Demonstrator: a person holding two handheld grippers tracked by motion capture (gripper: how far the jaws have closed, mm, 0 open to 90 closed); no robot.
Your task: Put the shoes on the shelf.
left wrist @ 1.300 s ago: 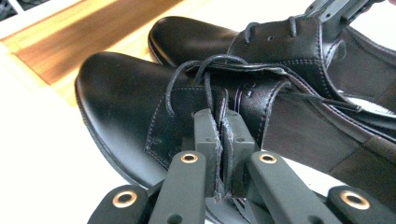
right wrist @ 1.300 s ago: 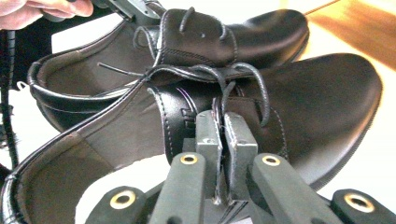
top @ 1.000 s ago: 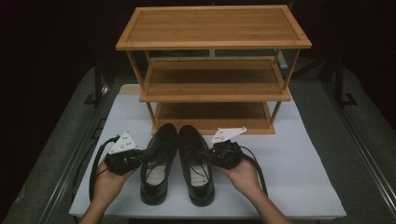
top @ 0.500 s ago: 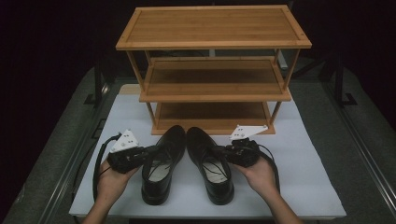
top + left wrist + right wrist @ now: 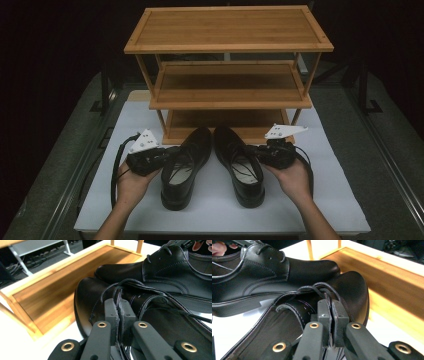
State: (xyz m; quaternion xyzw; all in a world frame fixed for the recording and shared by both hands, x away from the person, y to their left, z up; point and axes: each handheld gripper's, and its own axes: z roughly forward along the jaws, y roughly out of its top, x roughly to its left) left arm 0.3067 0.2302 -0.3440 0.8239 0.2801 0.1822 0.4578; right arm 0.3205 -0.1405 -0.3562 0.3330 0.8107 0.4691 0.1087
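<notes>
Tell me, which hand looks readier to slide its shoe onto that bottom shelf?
Neither clearly. The left claw is shut on the left shoe, the right claw on the right shoe, and both toes sit at the bottom shelf. Perhaps the right, whose toe looks slightly nearer.

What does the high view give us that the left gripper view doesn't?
High view alone: the full three-tier bamboo shoe rack with its top and middle shelves, the white table mat, both of the person's hands, and the right tool at the right black leather lace-up shoe.

Left gripper view alone: the left tool close up, jaws pinched shut on the edge of the left black leather lace-up shoe.

Both: the two shoes side by side, toes toward the rack's bottom shelf.
</notes>
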